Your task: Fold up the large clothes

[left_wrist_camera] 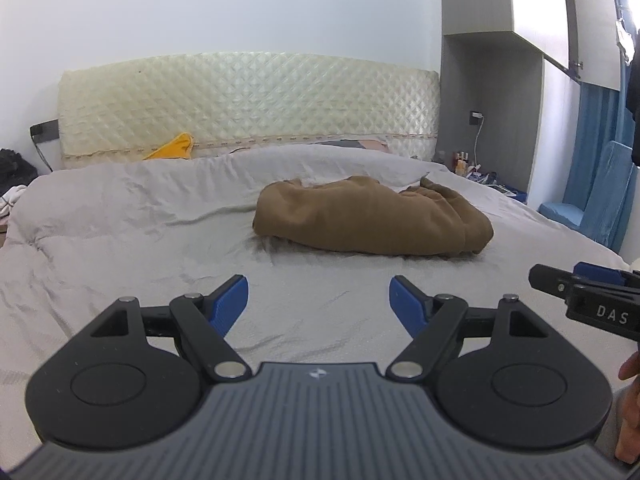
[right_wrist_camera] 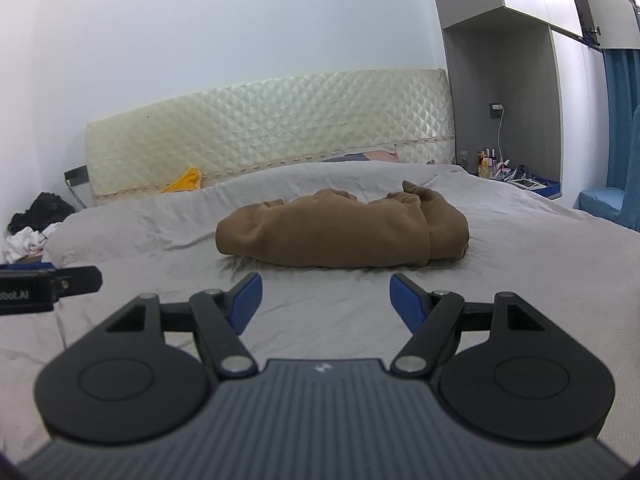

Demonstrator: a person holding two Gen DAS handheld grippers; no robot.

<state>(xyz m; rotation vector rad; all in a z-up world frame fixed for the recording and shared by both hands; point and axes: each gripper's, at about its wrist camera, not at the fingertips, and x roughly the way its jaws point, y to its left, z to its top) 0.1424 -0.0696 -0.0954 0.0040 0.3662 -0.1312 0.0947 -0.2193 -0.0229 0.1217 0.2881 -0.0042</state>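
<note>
A brown garment (left_wrist_camera: 372, 216) lies bunched in a loose roll on the grey bed sheet (left_wrist_camera: 120, 216), in the middle of the bed; it also shows in the right wrist view (right_wrist_camera: 340, 232). My left gripper (left_wrist_camera: 318, 284) is open and empty, held above the sheet short of the garment. My right gripper (right_wrist_camera: 326, 282) is open and empty, just in front of the garment's near edge. The right gripper's side shows at the right edge of the left wrist view (left_wrist_camera: 588, 292), and the left gripper's side at the left edge of the right wrist view (right_wrist_camera: 48, 284).
A quilted cream headboard (left_wrist_camera: 248, 104) stands at the far end. A yellow cloth (left_wrist_camera: 172, 148) lies by it. A bedside shelf with bottles and a charger cable (right_wrist_camera: 500, 164) is at the right, below grey cabinets. Clothes (right_wrist_camera: 32, 220) are piled on the floor at left. Blue curtains (left_wrist_camera: 600, 140) hang at far right.
</note>
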